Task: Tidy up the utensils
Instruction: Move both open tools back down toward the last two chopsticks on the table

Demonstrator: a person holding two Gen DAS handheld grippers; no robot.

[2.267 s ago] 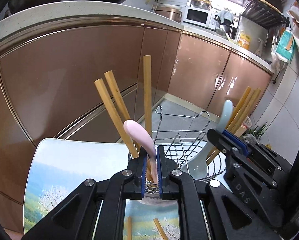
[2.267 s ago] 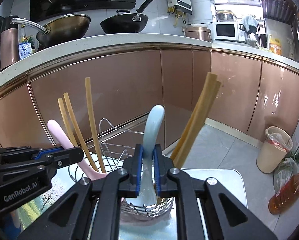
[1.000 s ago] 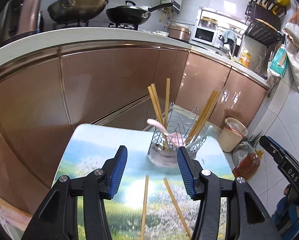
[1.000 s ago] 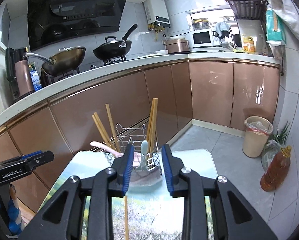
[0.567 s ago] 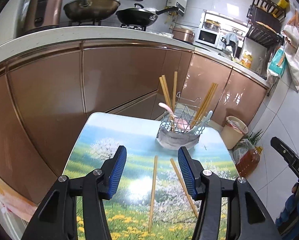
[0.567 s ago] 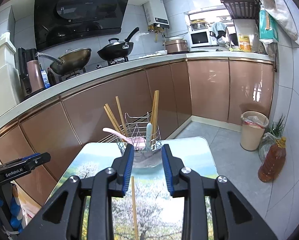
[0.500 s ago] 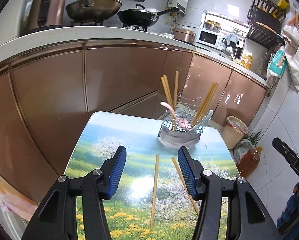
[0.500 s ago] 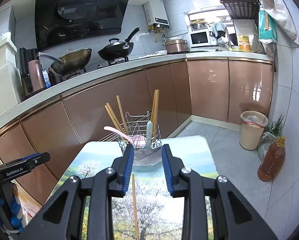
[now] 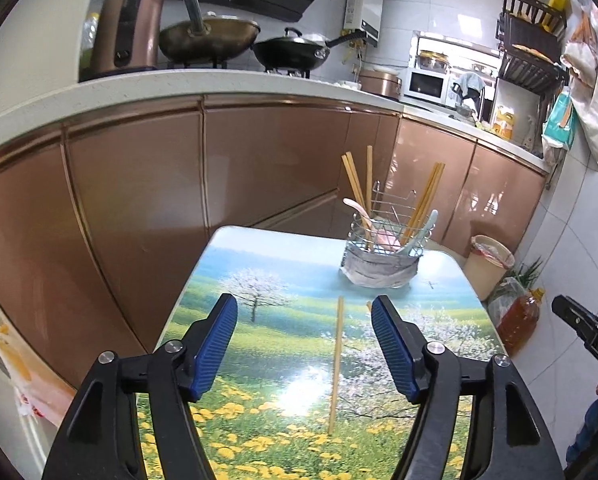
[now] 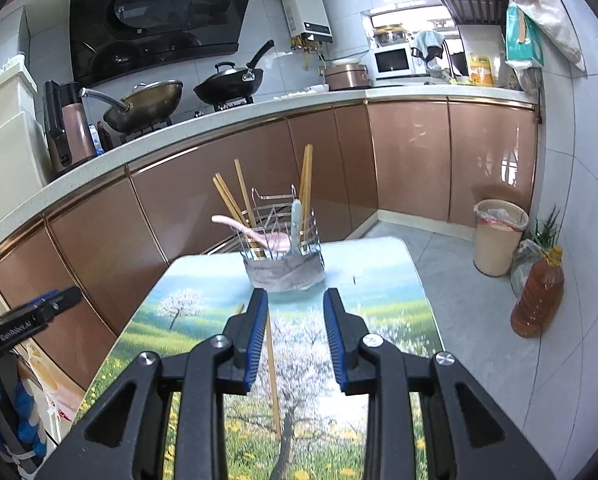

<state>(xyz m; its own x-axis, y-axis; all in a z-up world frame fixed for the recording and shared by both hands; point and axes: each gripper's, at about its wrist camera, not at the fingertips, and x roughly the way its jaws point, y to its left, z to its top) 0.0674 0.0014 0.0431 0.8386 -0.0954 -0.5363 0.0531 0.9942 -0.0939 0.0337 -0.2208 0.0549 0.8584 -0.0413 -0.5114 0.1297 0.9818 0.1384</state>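
wire utensil holder (image 9: 383,236) upright, chopsticks and spoons inside; loose chopstick (image 9: 335,364) flat on table

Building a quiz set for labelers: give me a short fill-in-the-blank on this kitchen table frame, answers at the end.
1. The pink spoon and the pale blue spoon both rest in the wire ____ at the far end of the table.
2. Loose on the table lie wooden ____.
3. The left gripper holds ____ between its fingers.
4. On the floor by the bin stands a bottle of amber ____.

Answers: basket; chopsticks; nothing; oil
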